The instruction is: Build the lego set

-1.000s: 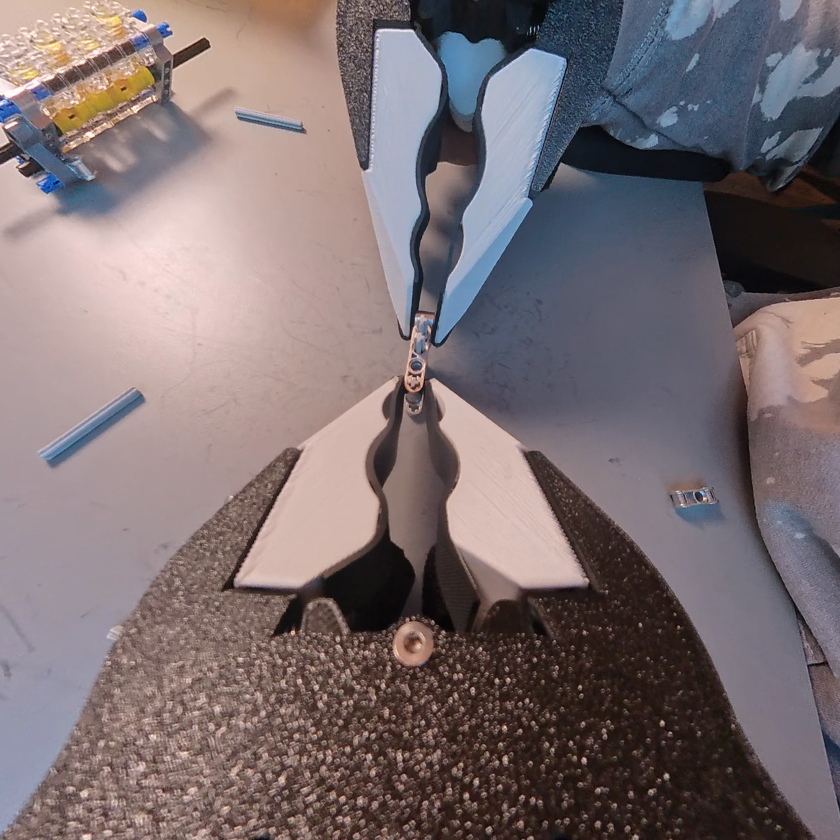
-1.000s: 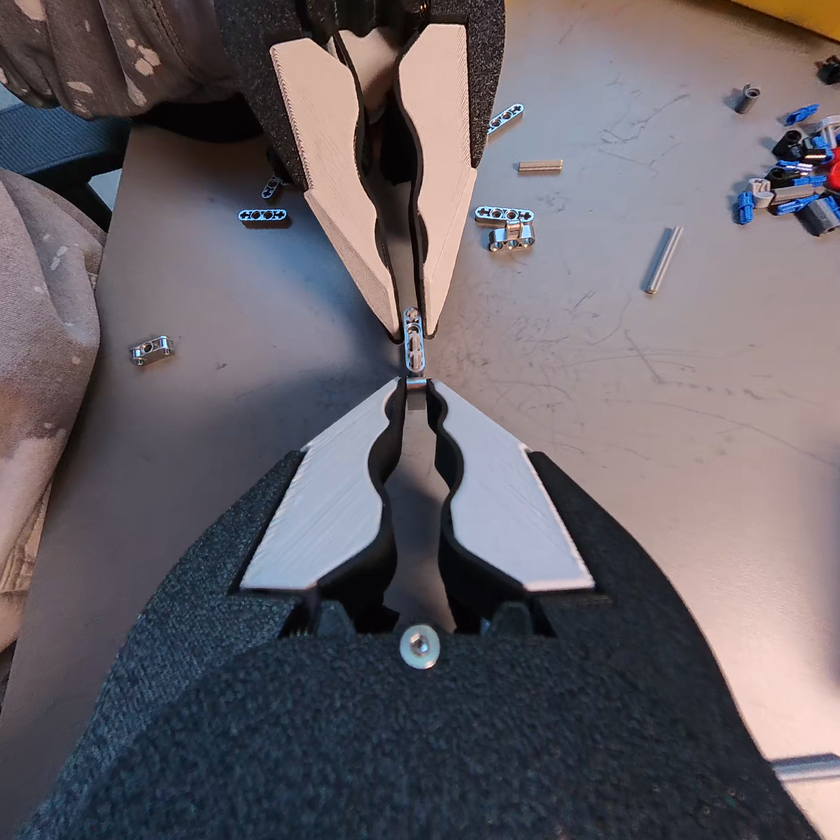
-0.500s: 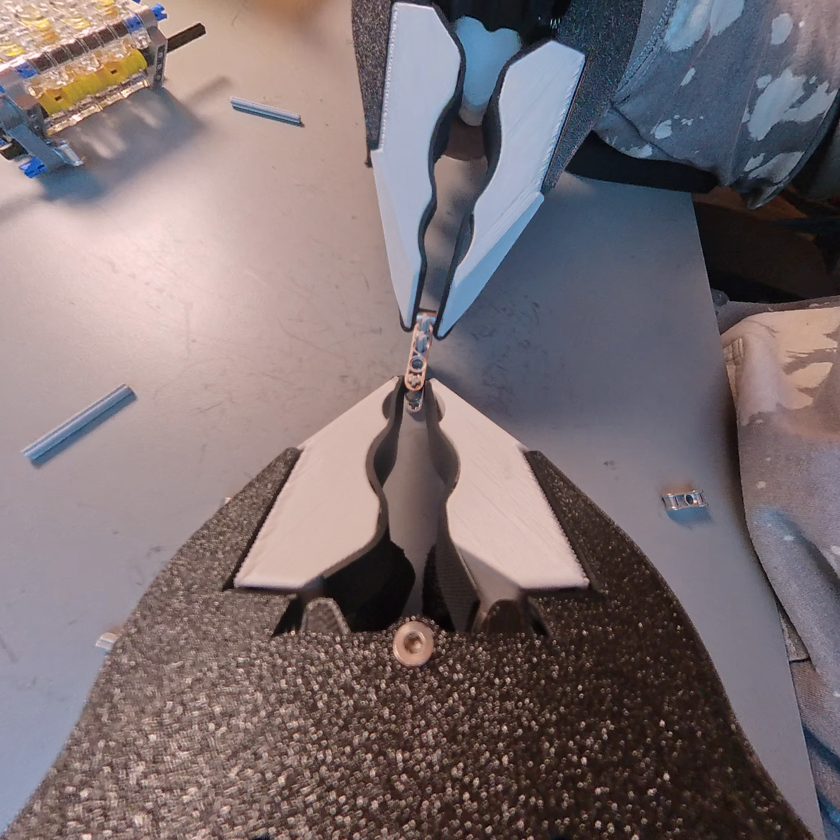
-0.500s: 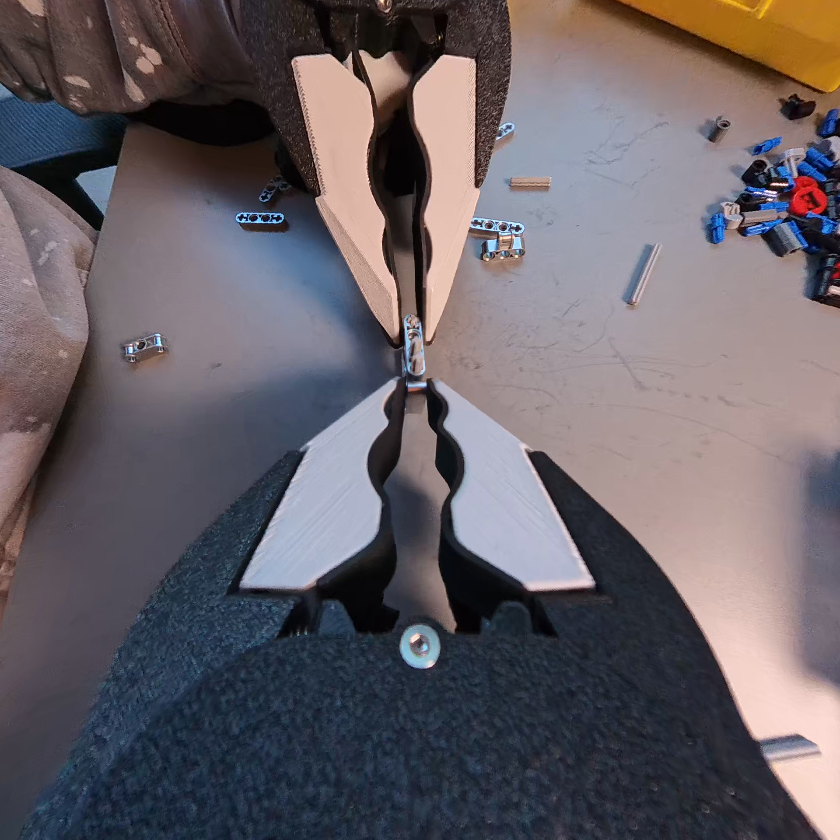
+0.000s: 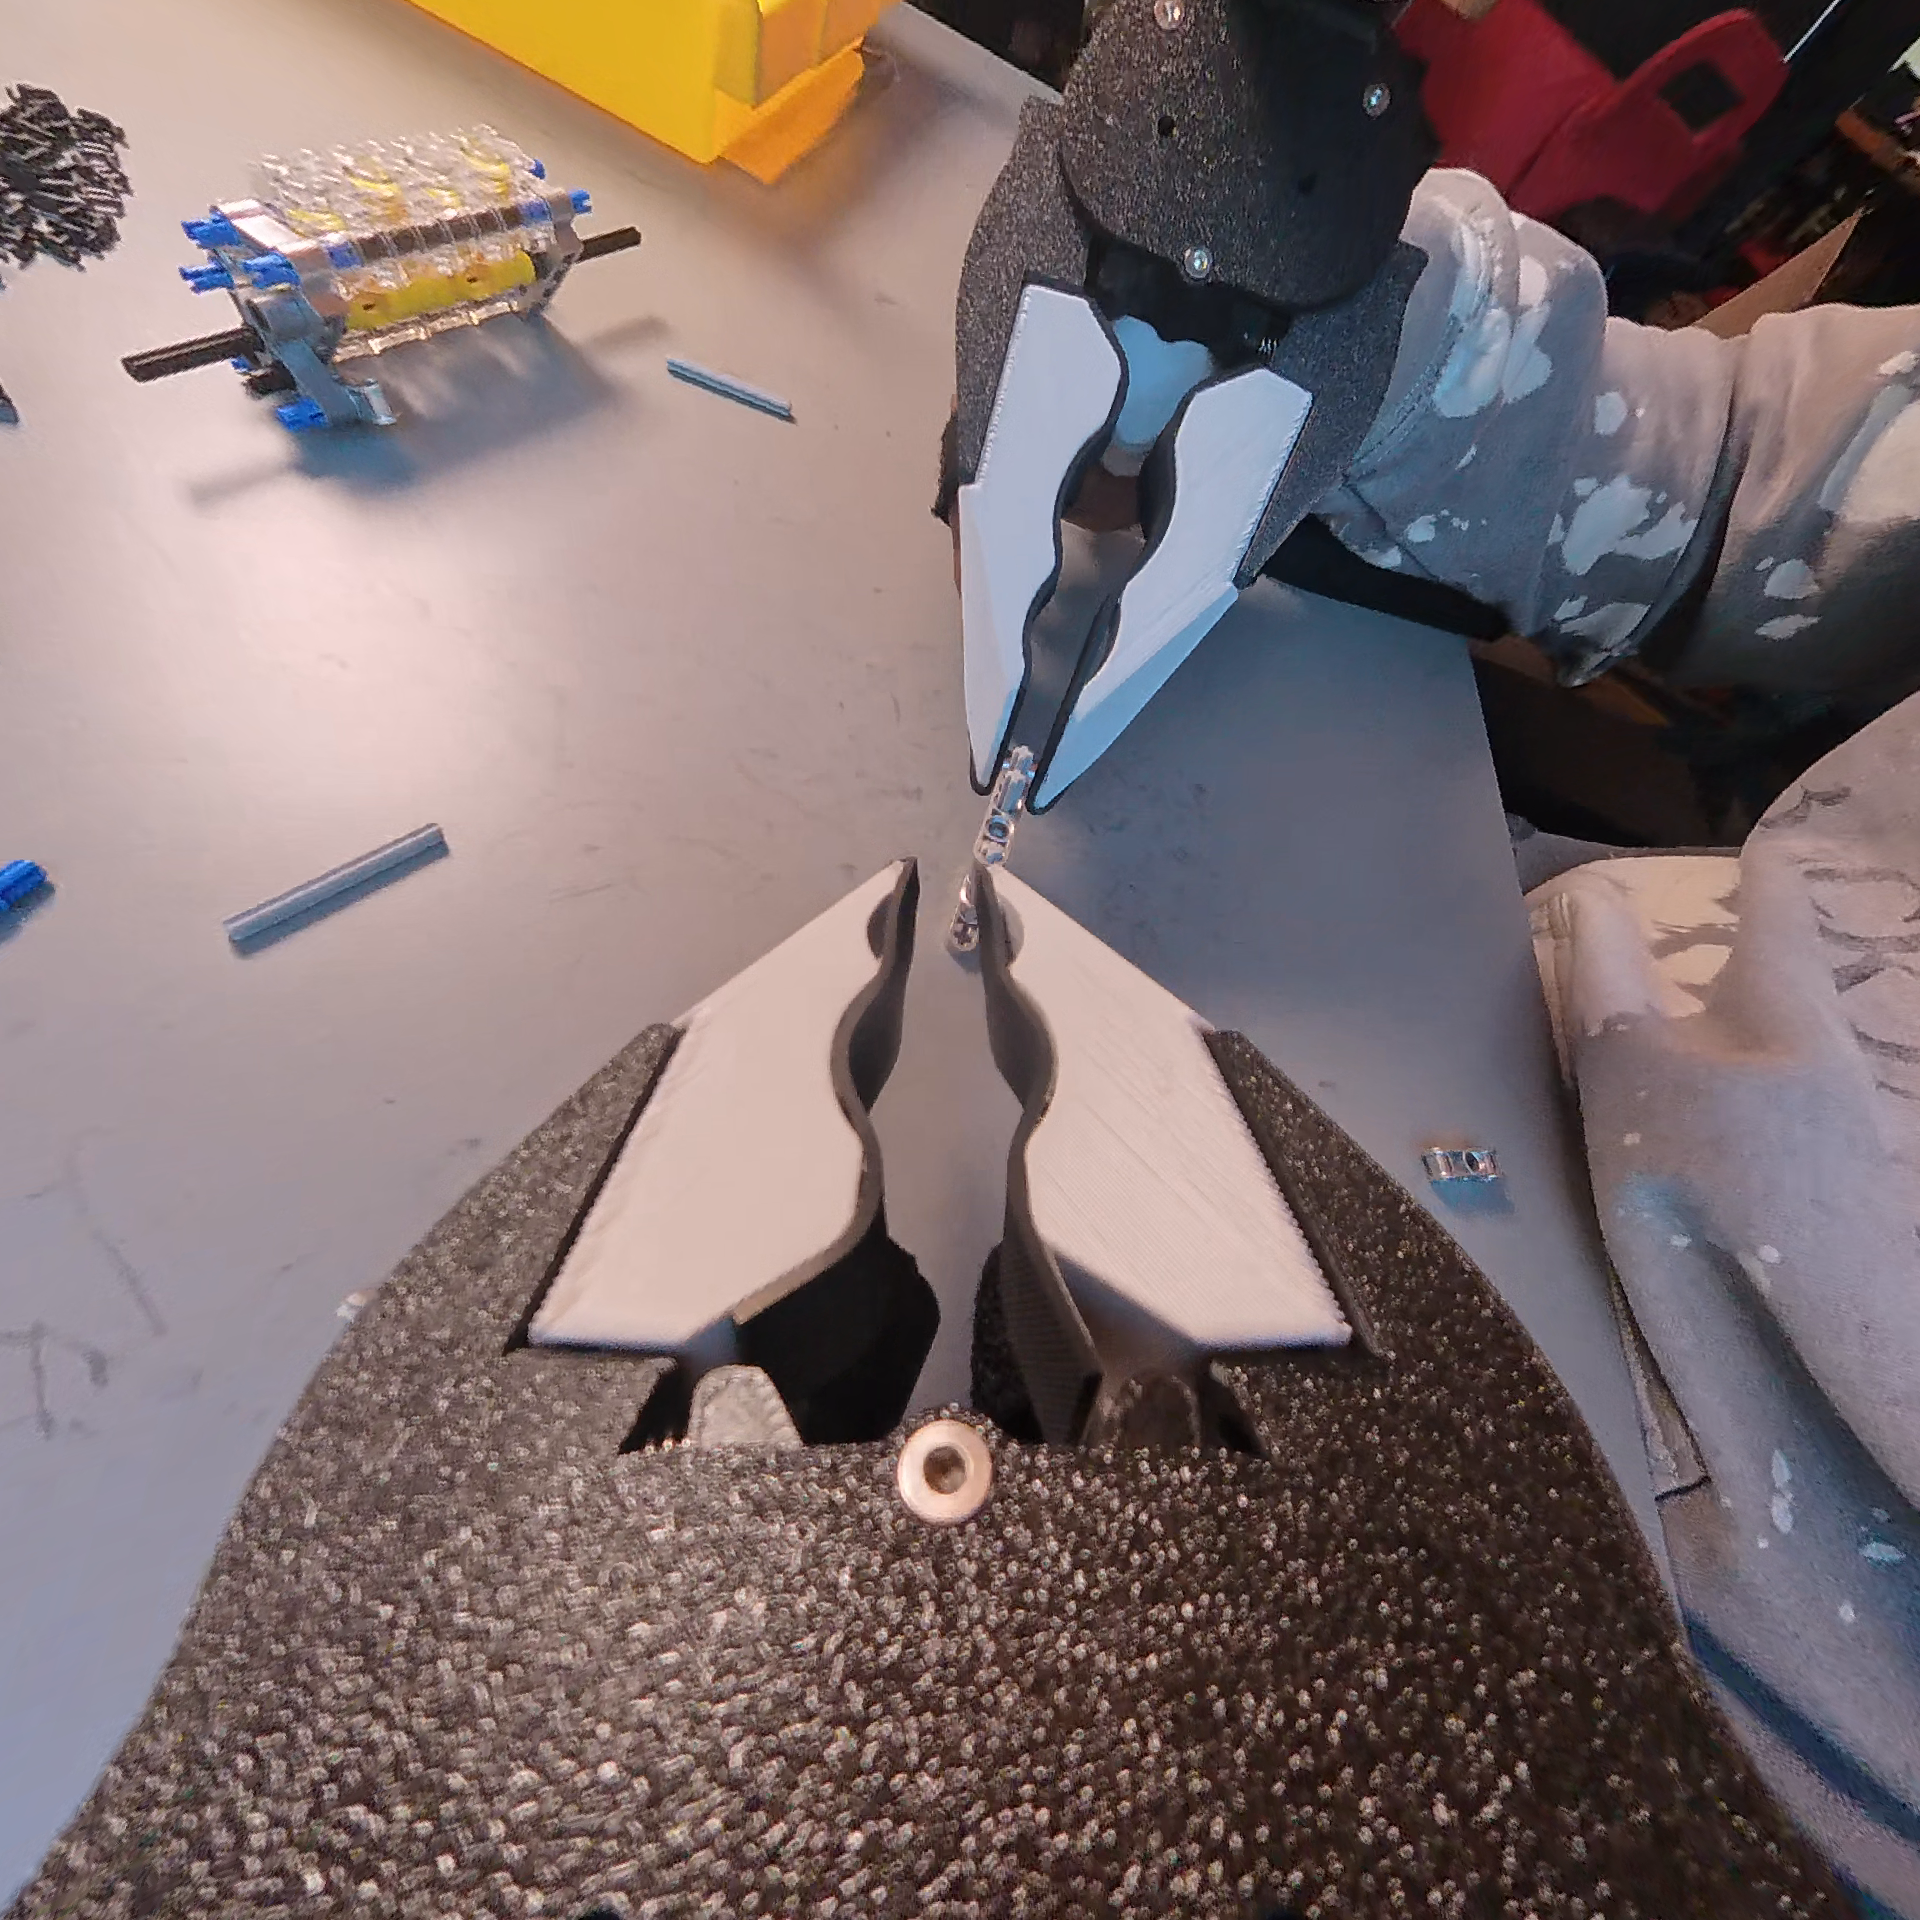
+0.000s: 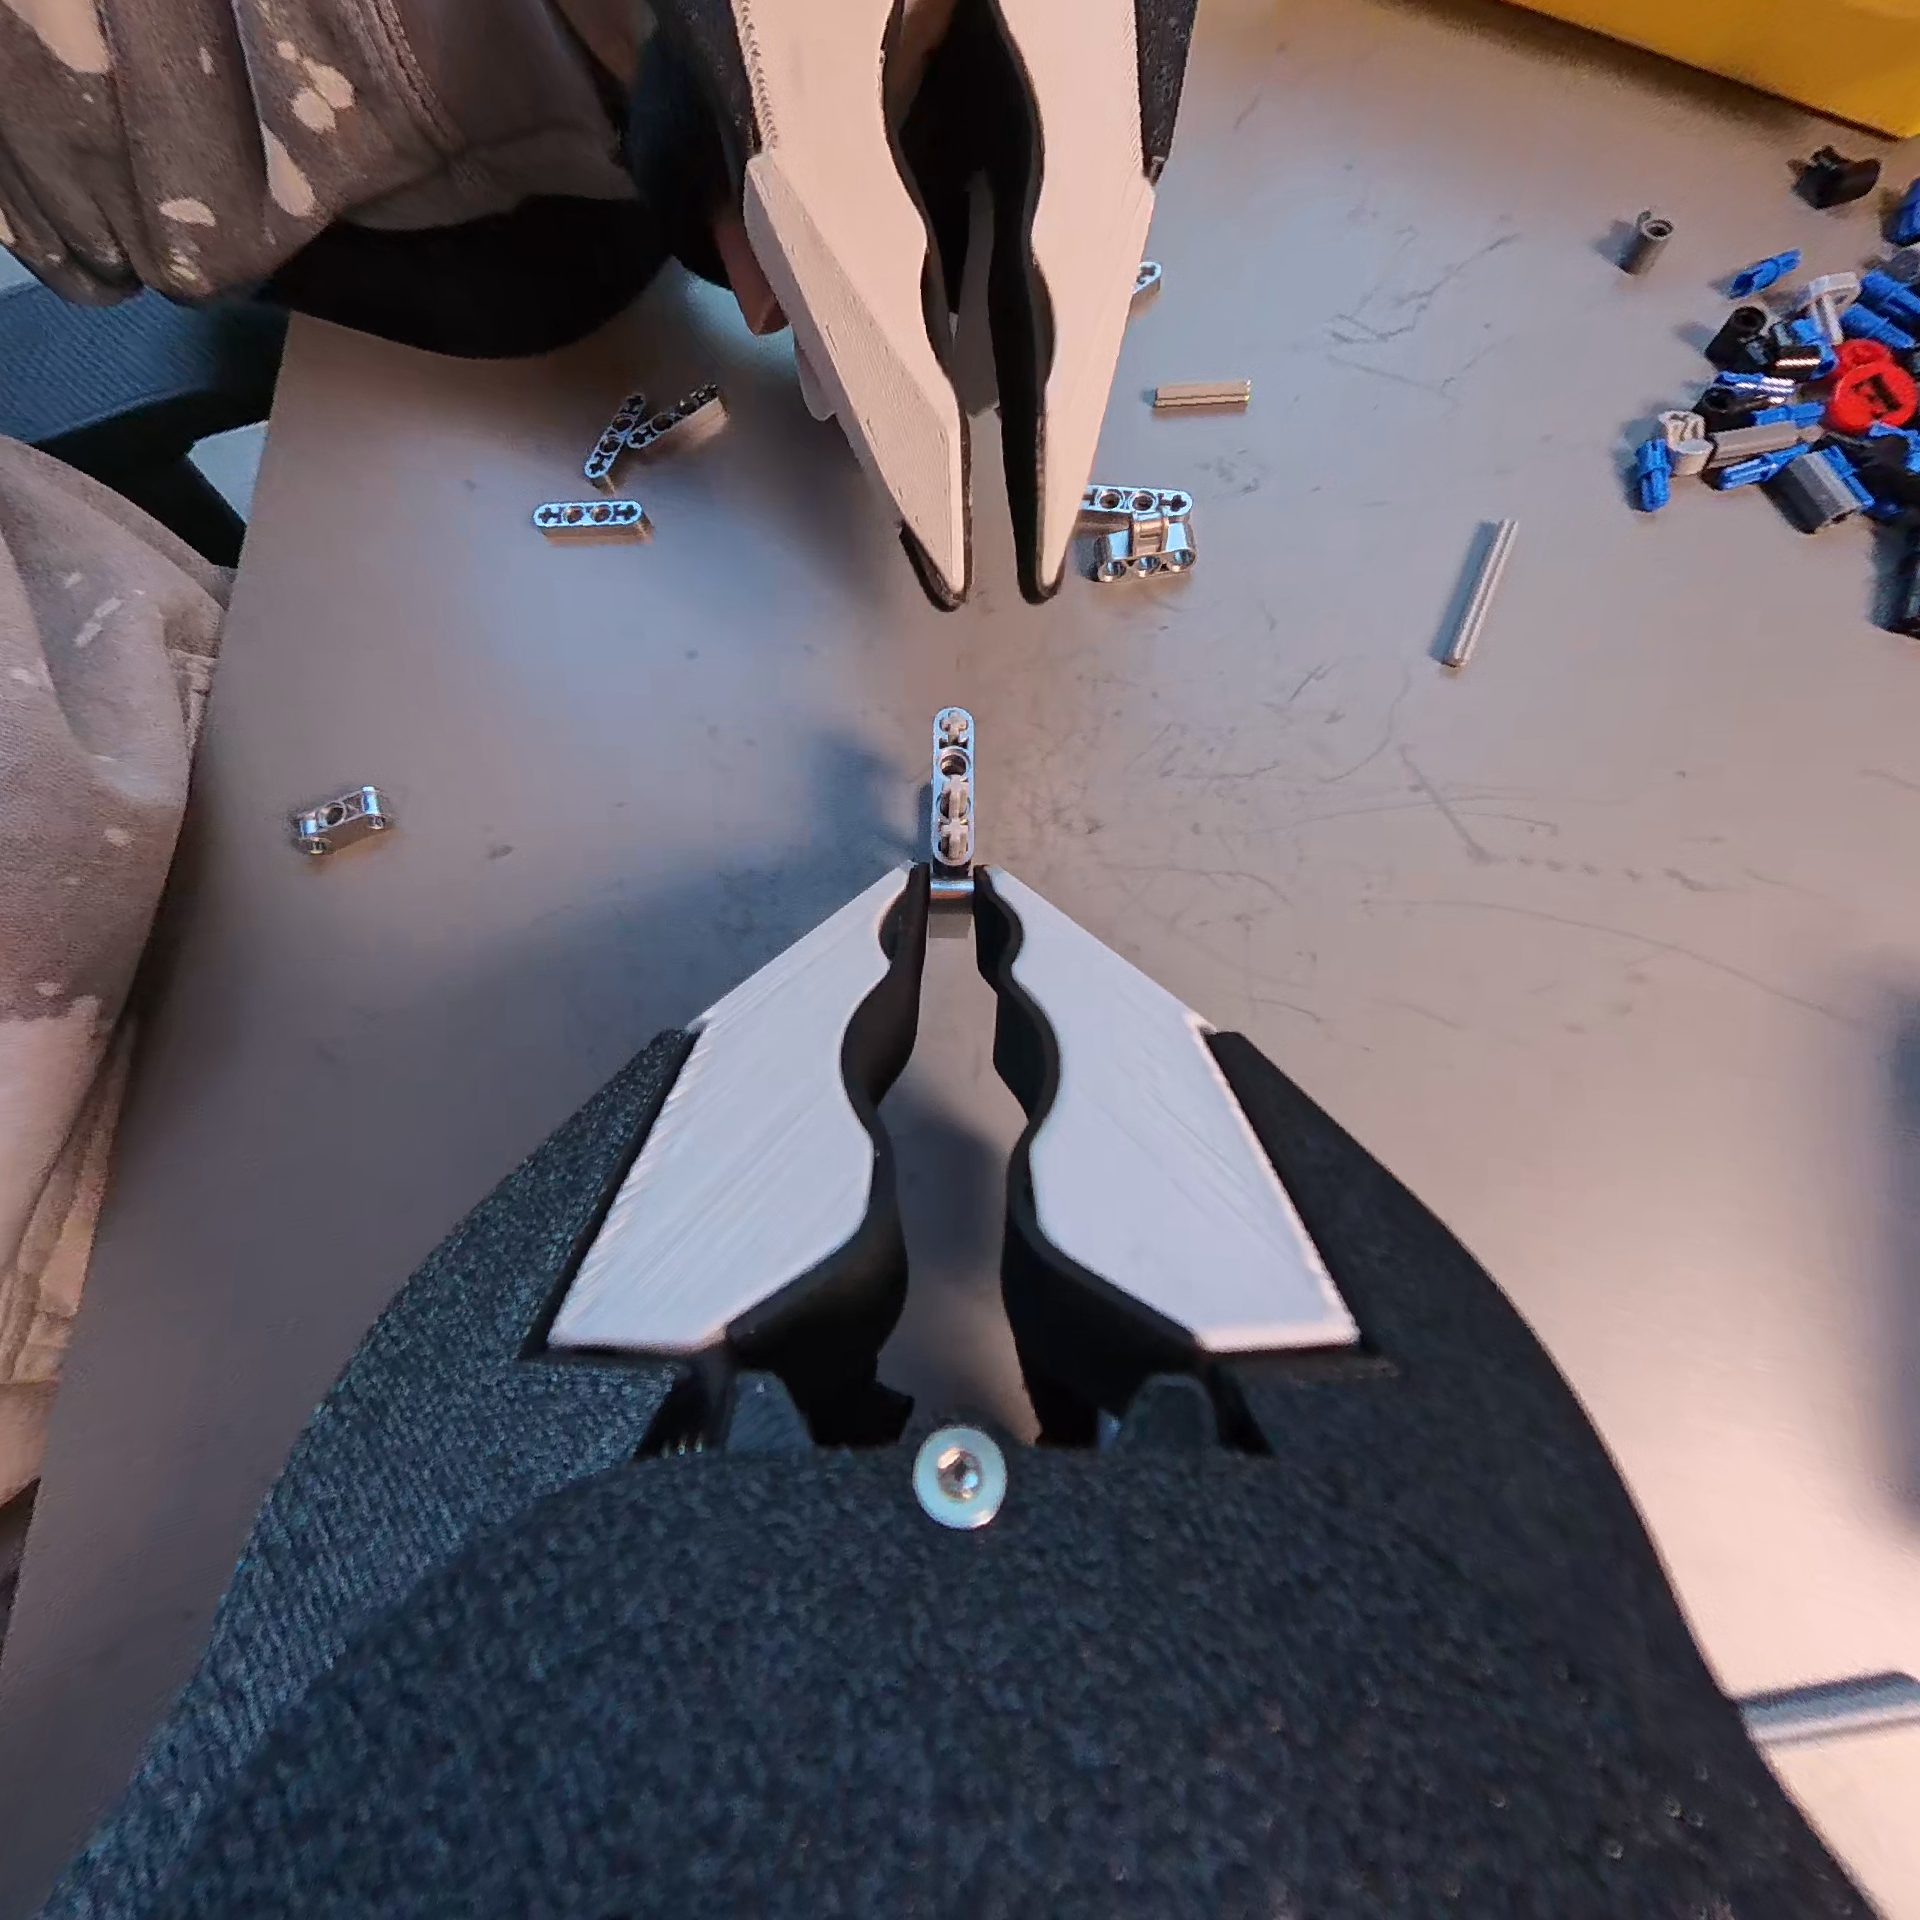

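Right gripper (image 6: 951,883) clamps a grey holed beam (image 6: 953,779); left gripper (image 5: 951,883) stands apart, unlabelled.

Grey scratched table (image 6: 1351,935), warm light casting soft shadows, yellow bin (image 5: 665,62) at the far edge, red chair (image 5: 1621,94) in the dim room beyond

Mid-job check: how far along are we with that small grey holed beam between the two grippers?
Done: a clear-and-yellow brick assembly stands built. In hand: the right gripper has its jaws shut on the grey holed beam; the left gripper is open, apart from it. Left: the beam is joined to nothing, and a pile of blue and black pieces lies loose.
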`<control>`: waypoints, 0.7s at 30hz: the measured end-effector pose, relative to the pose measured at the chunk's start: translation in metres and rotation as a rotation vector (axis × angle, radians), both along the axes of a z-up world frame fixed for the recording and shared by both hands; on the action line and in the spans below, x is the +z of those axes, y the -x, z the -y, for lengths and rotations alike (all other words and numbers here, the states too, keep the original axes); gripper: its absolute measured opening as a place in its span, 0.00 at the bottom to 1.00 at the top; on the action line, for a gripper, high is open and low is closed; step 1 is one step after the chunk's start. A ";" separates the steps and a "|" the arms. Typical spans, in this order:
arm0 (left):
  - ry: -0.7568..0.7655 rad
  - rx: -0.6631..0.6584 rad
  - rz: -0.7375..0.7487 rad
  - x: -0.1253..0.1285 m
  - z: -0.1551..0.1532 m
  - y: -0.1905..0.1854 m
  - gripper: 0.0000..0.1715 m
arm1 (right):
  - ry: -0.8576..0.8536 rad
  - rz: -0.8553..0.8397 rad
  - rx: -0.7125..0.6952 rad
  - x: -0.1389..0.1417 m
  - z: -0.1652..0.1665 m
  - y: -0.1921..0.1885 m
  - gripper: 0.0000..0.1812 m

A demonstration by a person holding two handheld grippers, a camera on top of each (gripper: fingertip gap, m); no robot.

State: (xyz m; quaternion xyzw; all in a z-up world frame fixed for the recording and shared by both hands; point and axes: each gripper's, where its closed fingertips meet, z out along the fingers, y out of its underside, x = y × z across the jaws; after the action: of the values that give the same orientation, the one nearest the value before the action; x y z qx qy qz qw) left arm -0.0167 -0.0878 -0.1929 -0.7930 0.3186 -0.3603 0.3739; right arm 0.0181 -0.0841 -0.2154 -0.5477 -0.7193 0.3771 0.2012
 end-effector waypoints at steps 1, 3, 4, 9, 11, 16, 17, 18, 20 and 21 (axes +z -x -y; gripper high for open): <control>-0.005 -0.011 -0.010 -0.001 0.002 -0.002 0.05 | -0.002 0.000 -0.001 0.000 0.000 0.000 0.03; -0.015 -0.034 -0.030 -0.004 0.005 -0.008 0.05 | -0.005 0.001 -0.005 0.000 0.001 0.001 0.03; -0.018 -0.043 -0.042 -0.006 0.006 -0.011 0.05 | -0.009 0.000 -0.005 0.000 0.001 0.001 0.03; -0.049 -0.070 -0.104 -0.014 0.007 -0.021 0.06 | -0.034 0.011 -0.006 -0.001 0.001 0.002 0.03; -0.058 -0.071 -0.107 -0.014 0.006 -0.022 0.06 | -0.041 0.014 -0.003 -0.002 0.002 0.002 0.03; -0.066 -0.087 -0.165 -0.022 0.008 -0.021 0.04 | -0.061 0.012 0.005 -0.002 0.004 0.004 0.03; -0.065 -0.087 -0.166 -0.022 0.008 -0.021 0.04 | -0.062 0.011 0.005 -0.002 0.004 0.004 0.03; -0.061 -0.086 -0.166 -0.022 0.008 -0.021 0.04 | -0.063 0.009 0.005 -0.002 0.004 0.004 0.03; -0.056 -0.087 -0.166 -0.022 0.008 -0.021 0.04 | -0.064 0.003 0.005 -0.002 0.004 0.004 0.03; -0.051 -0.088 -0.166 -0.022 0.009 -0.021 0.04 | -0.066 0.001 0.005 -0.002 0.004 0.004 0.03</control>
State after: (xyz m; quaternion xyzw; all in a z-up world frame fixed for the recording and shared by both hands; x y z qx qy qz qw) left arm 0.0040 -0.0964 -0.2150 -0.7957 0.3922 -0.3010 0.3499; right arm 0.0139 -0.0881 -0.2170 -0.5394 -0.7327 0.3534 0.2177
